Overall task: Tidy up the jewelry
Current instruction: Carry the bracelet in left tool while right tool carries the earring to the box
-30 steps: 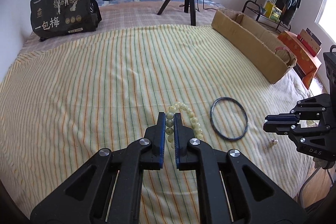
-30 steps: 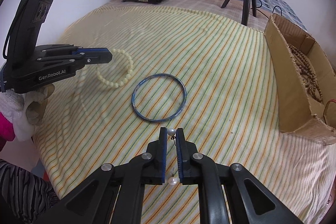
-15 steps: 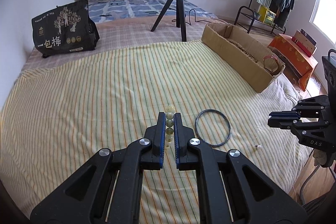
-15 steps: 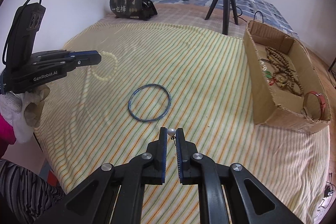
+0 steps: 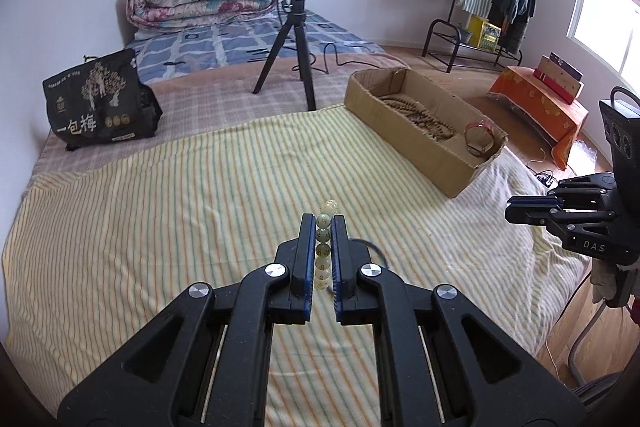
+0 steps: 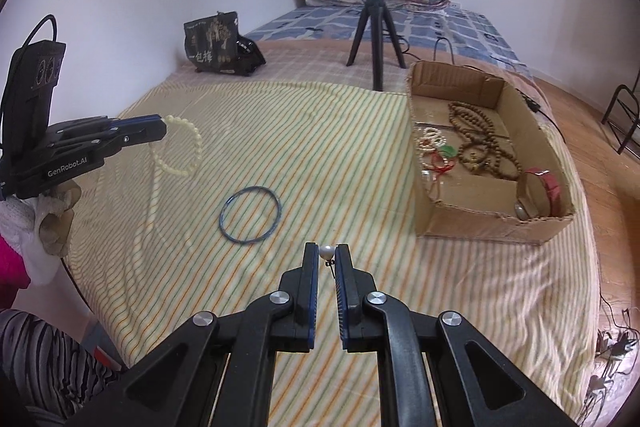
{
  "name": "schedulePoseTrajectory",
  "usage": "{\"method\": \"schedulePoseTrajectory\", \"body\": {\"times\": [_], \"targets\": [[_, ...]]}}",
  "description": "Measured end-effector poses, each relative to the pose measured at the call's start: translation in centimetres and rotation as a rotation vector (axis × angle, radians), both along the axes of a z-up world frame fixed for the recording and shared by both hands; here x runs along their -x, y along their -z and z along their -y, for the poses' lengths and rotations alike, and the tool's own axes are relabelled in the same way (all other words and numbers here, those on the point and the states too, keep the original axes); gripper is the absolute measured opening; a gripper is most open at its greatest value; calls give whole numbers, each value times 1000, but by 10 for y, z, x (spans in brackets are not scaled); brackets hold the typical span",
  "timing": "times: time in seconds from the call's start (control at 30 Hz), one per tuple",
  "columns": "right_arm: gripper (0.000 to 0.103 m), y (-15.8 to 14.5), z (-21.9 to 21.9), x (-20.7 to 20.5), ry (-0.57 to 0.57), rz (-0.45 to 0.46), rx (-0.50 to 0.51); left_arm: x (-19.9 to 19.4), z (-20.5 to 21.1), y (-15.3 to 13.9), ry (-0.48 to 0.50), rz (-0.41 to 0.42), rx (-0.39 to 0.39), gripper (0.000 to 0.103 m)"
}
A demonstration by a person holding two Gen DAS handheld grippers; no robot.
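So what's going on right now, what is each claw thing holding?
Left gripper shut on pale bead bracelet, lifted. Right gripper shut on pearl earring. Blue bangle on bedspread. Path to cardboard box open.

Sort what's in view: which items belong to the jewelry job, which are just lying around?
Job:
- pale green round-bead bracelet, clamped in left hand-held gripper
- white pearl earring, clamped in right hand-held gripper
- thin blue metal bangle on the striped sheet
- brown cardboard box already holding jewelry

Lying about:
- black printed bag
- ring light on black tripod
- folded floral quilt
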State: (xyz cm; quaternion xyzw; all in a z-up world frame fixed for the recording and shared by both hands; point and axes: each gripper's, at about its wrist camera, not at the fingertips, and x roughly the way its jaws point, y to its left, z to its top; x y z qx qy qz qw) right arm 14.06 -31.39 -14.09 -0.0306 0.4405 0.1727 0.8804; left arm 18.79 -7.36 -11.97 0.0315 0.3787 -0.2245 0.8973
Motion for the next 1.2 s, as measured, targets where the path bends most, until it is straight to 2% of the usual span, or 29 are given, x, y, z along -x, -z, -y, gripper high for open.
{"method": "schedulePoseTrajectory", "body": {"times": [0.63,0.93,1.2], "targets": [[6,-28,66,-17,99,56,2,-32,83,-36,119,53,49,5],[6,-34,75,-38,103,75,7,-58,125,-55,167,105,62,5],[6,-29,80,-59,104,69,11,-90,155,-53,184,99,87,5]]}}
